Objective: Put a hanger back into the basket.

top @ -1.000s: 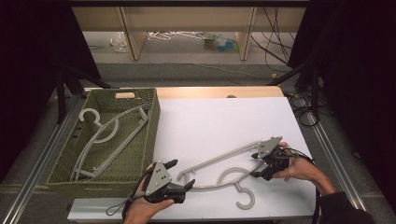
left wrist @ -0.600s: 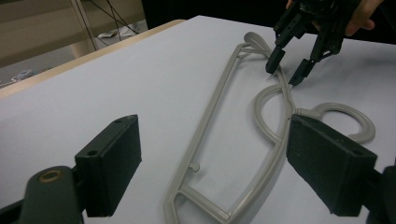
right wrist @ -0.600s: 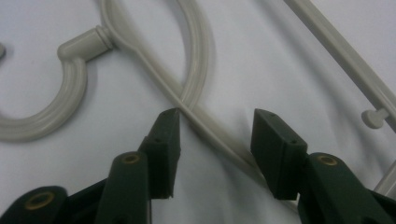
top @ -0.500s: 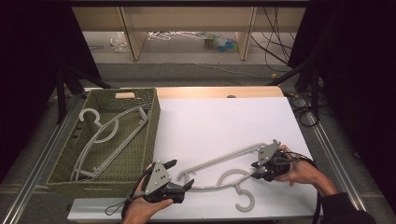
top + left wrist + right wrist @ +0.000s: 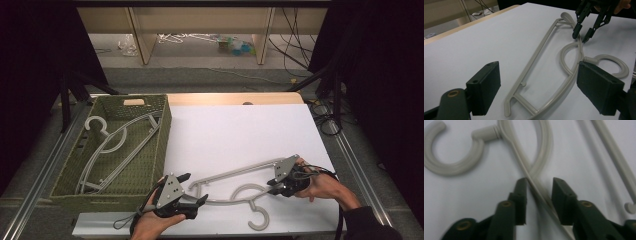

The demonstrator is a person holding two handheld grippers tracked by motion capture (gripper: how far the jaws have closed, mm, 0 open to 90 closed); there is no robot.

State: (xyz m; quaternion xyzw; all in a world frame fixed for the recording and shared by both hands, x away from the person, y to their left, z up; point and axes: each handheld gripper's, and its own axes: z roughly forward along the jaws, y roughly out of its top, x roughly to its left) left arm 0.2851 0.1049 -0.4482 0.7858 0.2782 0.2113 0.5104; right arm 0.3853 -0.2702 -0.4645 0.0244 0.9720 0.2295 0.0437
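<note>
Right gripper (image 5: 538, 183) astride hanger (image 5: 534, 170)

A pale grey moulded plastic clothes hanger (image 5: 541, 50) with a smooth, faintly satin finish is seen ahead of the left gripper (image 5: 546, 90), whose black jaw pads look matt and hard. The white table surface (image 5: 235, 135) beneath appears matt and paper-like. Left of that gripper, an olive woven basket (image 5: 160, 145) shows a rough weave.

Left claw (image 5: 192, 199) jaws wide apart, right claw (image 5: 270, 186) part-open, lowered
</note>
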